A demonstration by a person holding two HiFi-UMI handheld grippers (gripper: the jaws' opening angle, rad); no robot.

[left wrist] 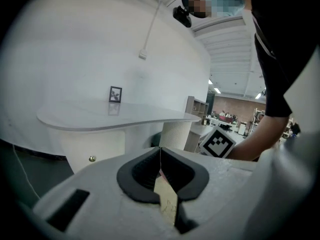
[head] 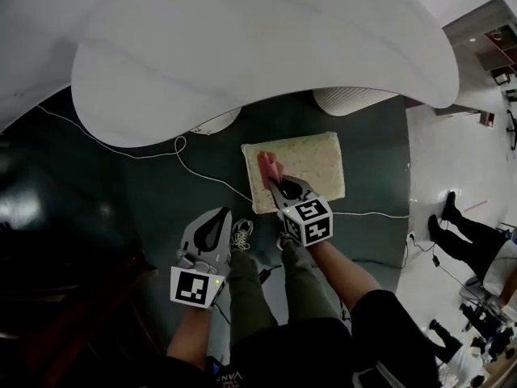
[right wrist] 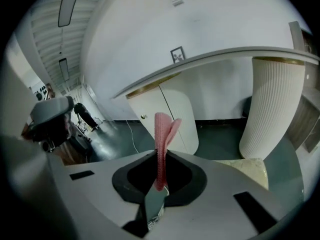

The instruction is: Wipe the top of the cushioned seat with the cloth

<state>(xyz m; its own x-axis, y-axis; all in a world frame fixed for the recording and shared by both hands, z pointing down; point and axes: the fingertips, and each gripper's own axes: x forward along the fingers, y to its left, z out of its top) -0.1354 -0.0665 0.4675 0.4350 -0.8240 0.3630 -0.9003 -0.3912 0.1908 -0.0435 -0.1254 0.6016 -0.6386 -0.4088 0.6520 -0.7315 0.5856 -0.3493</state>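
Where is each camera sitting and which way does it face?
Head view: on the person's head, facing steeply down at the cushioned seat; forearms, legs, left gripper and right gripper show.
Left gripper view: on that gripper, facing the white table; its shut, empty jaws show.
Right gripper view: on that gripper, facing the table's ribbed leg; its jaws clamp the cloth.
Shared: head and right gripper views both show cloth and seat.
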